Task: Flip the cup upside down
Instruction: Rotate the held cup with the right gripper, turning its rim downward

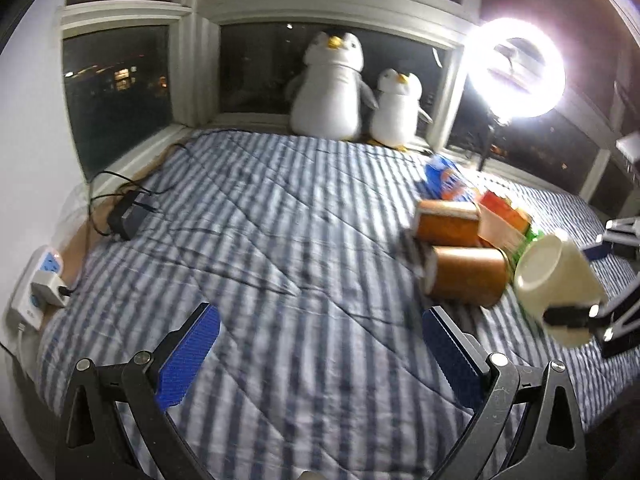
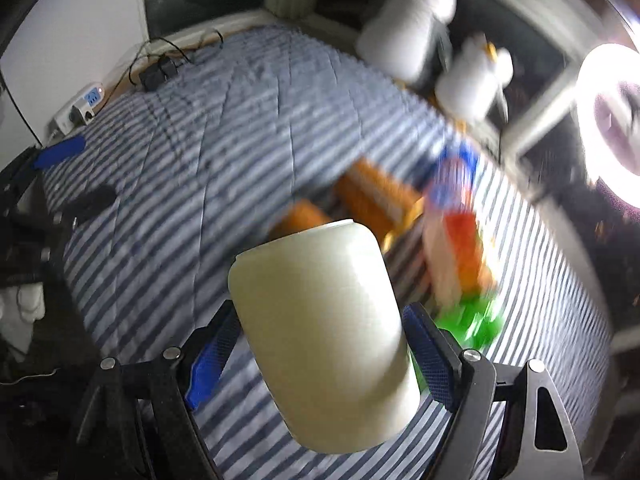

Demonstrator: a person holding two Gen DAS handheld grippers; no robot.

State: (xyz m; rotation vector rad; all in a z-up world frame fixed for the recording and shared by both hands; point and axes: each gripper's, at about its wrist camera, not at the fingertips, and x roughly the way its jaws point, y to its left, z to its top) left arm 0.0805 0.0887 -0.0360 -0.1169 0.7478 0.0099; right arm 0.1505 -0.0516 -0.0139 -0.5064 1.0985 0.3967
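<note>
A cream cup is clamped between the blue pads of my right gripper, lifted off the striped bed and tilted. In the left wrist view the same cup hangs at the far right, its base turned toward the camera, with the right gripper's fingers across it. My left gripper is open and empty, low over the blue-and-white striped bedspread, left of the cup.
Two orange cylindrical cans and colourful snack packs lie on the bed next to the cup. Two plush penguins sit on the window sill. A bright ring light stands right. A power strip and adapter lie left.
</note>
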